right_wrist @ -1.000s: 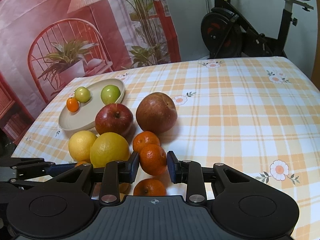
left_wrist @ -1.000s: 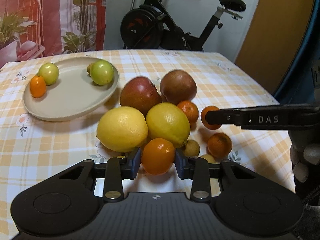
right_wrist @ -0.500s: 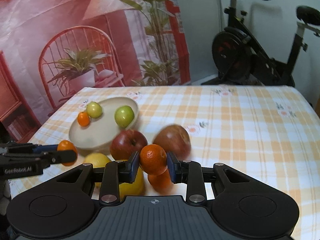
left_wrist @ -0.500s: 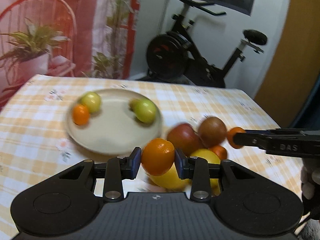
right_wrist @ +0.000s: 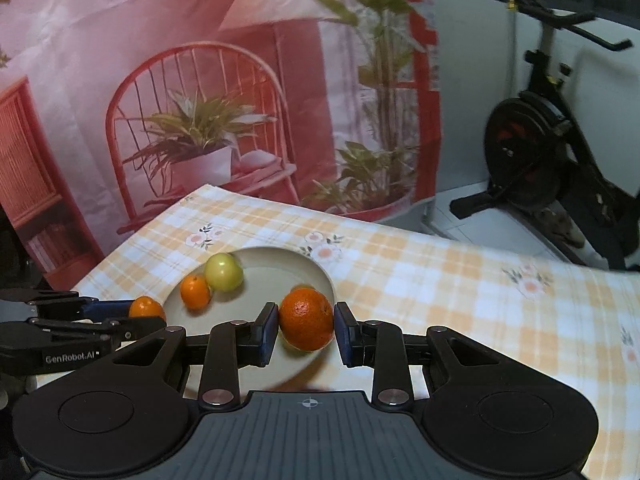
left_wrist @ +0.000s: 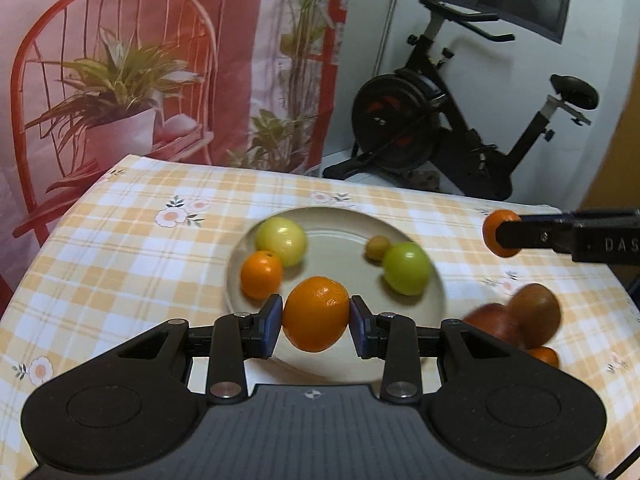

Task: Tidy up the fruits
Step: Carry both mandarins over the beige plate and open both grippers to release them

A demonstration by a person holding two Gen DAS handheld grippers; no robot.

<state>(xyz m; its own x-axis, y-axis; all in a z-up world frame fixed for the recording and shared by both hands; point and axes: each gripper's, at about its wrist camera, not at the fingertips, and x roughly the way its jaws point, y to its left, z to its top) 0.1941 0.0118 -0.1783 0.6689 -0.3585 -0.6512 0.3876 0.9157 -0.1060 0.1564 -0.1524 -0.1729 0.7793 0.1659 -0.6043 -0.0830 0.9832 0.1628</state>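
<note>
Four fruits sitting on my plate (left_wrist: 434,308), my left gripper (left_wrist: 316,322) clenching a smooth orange (left_wrist: 316,312), my right gripper (right_wrist: 306,330) gripping a dimpled tangerine (right_wrist: 306,318).

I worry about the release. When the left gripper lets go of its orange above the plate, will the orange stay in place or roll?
The orange is round and smooth, so it will probably roll once the left gripper opens. The plate has a raised rim, which should likely stop it. It may bump the small orange fruit lying close by.

Exercise bike (left_wrist: 460,120), pink backdrop (left_wrist: 160,40)
</note>
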